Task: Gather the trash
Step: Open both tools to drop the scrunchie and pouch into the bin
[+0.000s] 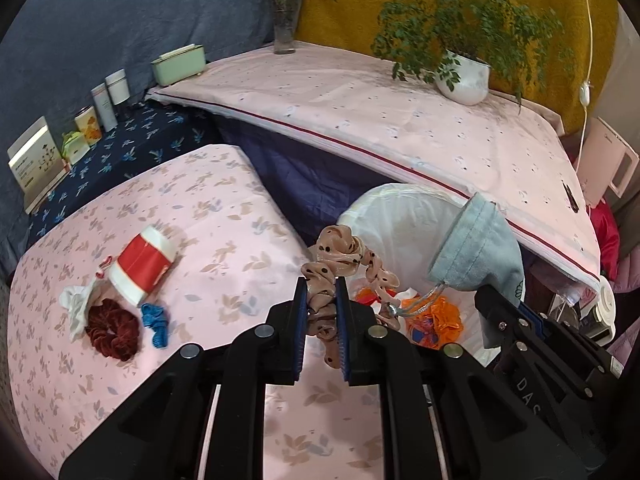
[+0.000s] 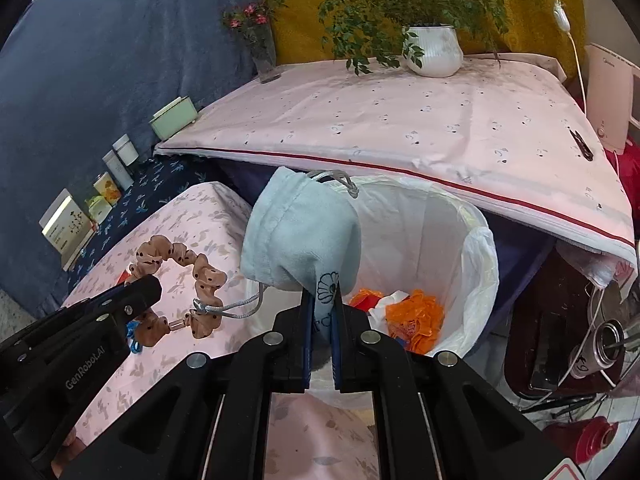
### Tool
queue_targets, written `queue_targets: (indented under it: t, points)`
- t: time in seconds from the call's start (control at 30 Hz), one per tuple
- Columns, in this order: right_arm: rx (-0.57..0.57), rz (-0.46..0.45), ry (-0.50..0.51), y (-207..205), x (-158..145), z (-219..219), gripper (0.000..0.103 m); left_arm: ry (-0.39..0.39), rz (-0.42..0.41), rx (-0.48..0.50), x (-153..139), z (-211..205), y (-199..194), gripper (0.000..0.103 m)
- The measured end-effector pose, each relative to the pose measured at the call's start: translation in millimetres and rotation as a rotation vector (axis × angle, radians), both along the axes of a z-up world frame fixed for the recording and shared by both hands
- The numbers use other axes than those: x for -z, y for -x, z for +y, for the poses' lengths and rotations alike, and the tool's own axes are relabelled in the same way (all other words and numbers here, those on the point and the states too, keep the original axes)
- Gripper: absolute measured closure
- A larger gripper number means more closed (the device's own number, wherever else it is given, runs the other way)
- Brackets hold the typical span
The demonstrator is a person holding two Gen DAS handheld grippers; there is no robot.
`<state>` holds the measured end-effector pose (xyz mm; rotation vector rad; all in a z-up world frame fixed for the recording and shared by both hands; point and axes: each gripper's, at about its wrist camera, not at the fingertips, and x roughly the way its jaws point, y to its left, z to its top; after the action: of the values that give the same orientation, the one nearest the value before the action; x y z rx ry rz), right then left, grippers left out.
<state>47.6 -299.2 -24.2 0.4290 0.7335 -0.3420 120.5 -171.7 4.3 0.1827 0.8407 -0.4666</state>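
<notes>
My left gripper [image 1: 322, 288] is shut on a tan polka-dot scrunchie [image 1: 340, 260], held at the table edge beside the white-lined trash bin [image 1: 400, 216]. It also shows in the right wrist view [image 2: 180, 268]. My right gripper [image 2: 322, 300] is shut on a light blue drawstring pouch [image 2: 300, 232], held over the bin's [image 2: 480, 248] left rim. The pouch's grey cord [image 2: 236, 308] is tangled with the scrunchie. Orange wrappers [image 2: 416, 316] lie in the bin. On the pink table [image 1: 200, 240] lie a red-and-white cup [image 1: 142, 260], a dark red scrunchie [image 1: 112, 332], a blue hair tie [image 1: 156, 322] and a white tissue [image 1: 78, 304].
A higher pink-covered surface [image 1: 400, 112] behind the bin carries a potted plant [image 1: 464, 76], a flower vase [image 1: 286, 24] and a green box [image 1: 178, 64]. Boxes and tins [image 1: 88, 124] stand along the left wall. Clutter and cables [image 2: 592, 340] sit right of the bin.
</notes>
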Motion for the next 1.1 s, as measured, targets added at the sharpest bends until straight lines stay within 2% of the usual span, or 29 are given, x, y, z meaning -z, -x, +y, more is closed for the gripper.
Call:
queue_targets:
  t: [0.37,0.57,0.6,0.73,0.77,0.83,0.87,0.93,1.1]
  points:
    - [0.066,0.023,-0.022,9.8,13.8,-33.3,0.096,-0.026,0.004,0.076,7.1,-45.3,2.6,0.09]
    - [0.076,0.04,-0.031,7.4,21.7,-40.7,0.095,0.0,0.019,0.094,7.9,-56.9,-1.7,0.085]
    - [0.076,0.042,-0.031,6.7,22.8,-41.0,0.095,0.003,0.016,0.09,8.1,-57.8,-2.5,0.083]
    - [0.075,0.047,-0.023,1.9,24.5,-39.8,0.089,-0.001,0.007,0.075,8.1,-58.5,-5.8,0.059]
    - [0.072,0.047,-0.019,0.7,24.4,-39.2,0.083,-0.002,0.008,0.069,8.1,-58.1,-6.8,0.051]
    - [0.065,0.042,-0.017,-1.1,23.4,-37.6,0.074,-0.001,0.001,0.052,7.7,-55.6,-8.1,0.042]
    - [0.064,0.04,-0.012,-1.8,22.4,-36.5,0.069,0.001,-0.004,0.045,7.3,-54.0,-8.6,0.039]
    - [0.063,0.035,0.004,-2.8,20.0,-33.4,0.064,0.0,-0.006,0.035,7.0,-51.6,-9.8,0.037]
    - [0.055,0.036,0.017,-4.9,17.7,-27.5,0.063,0.001,-0.002,0.013,7.8,-43.4,-13.8,0.037]
